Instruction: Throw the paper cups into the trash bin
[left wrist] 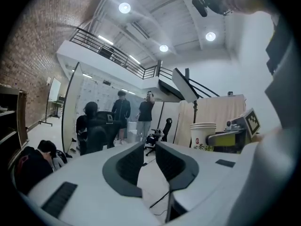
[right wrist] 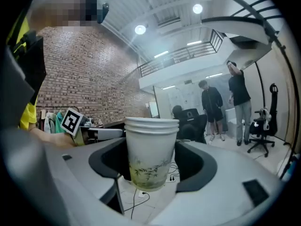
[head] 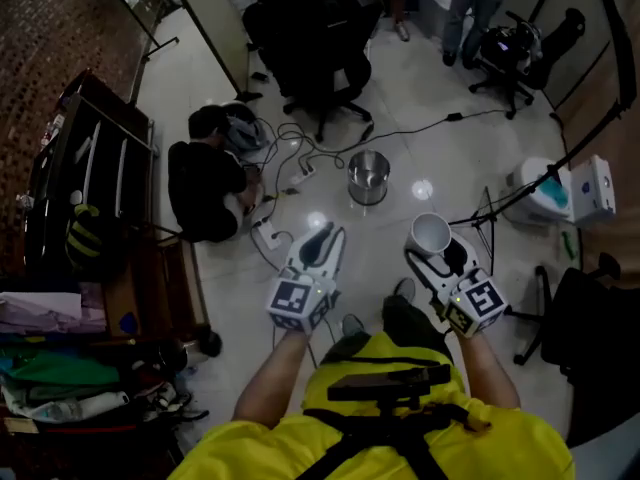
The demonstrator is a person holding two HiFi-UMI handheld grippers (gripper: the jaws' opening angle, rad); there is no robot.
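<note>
We clamp the paper cups (right wrist: 150,140), judged light and crushable, by the lower wall in the right gripper (right wrist: 151,169); the left gripper (left wrist: 149,160) has jaws together, empty

You had the paper cups (right wrist: 150,147) as a nested stack, a few rims showing at the top, white with a green leafy print low on the side. The stack was upright, mouth up, clamped between the jaws of your right gripper (right wrist: 153,167) and held up off the floor. The trash bin (head: 368,176) was a shiny metal cylinder, open-topped, standing upright on the pale floor ahead of the cups and slightly left, apart from them.
</note>
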